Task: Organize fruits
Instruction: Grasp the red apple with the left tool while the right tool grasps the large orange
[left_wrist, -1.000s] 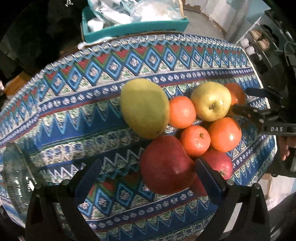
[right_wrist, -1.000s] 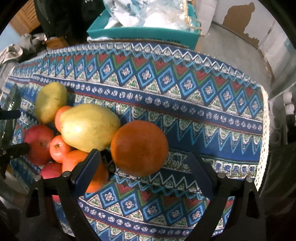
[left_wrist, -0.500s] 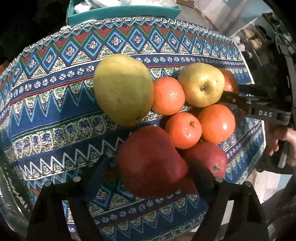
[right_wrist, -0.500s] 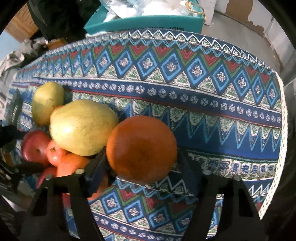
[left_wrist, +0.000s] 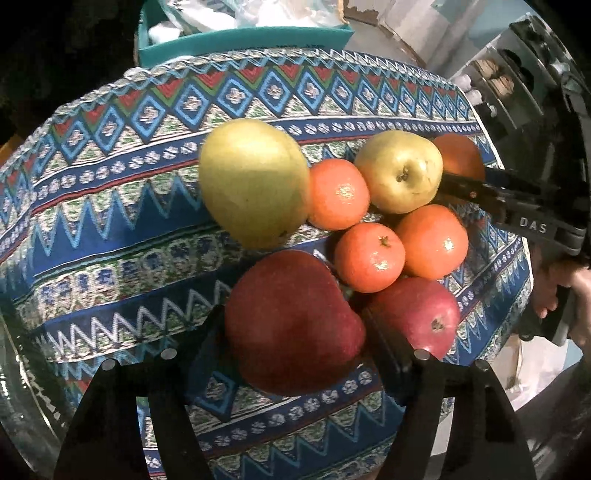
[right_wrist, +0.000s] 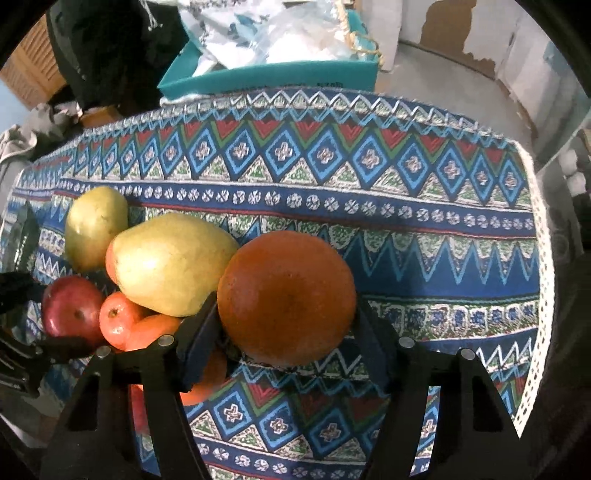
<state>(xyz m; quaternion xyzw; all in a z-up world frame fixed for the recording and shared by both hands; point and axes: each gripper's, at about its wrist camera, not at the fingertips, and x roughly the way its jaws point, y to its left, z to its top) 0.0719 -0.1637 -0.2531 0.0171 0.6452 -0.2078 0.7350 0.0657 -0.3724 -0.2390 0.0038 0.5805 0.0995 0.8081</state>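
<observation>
The left hand-held gripper (left_wrist: 295, 332) has its two fingers set against either side of the big red apple (left_wrist: 291, 321), which sits straight ahead between them at the near edge of the fruit cluster; the grip looks closed on it, though whether the apple is lifted off the surface (left_wrist: 110, 229) cannot be told. Its long axis seems to run away from the camera, roughly along the fingers. Just past the right finger lies a second red apple (left_wrist: 421, 317), touching or nearly so, so pulling the first one free probably means drawing it back and left, away from the pile

The right hand-held gripper (right_wrist: 286, 332) likewise clasps the large orange (right_wrist: 286, 297) dead ahead, at the cluster's right end, with bare patterned cloth open beyond it. Each gripper is nearest its own fruit

The apple is deep red, smooth and faintly glossy; the orange is round, dull and dimpled. Behind stand a yellow-green pear (left_wrist: 255, 181), a yellow apple (left_wrist: 400, 171) and small tangerines (left_wrist: 369, 258)
</observation>
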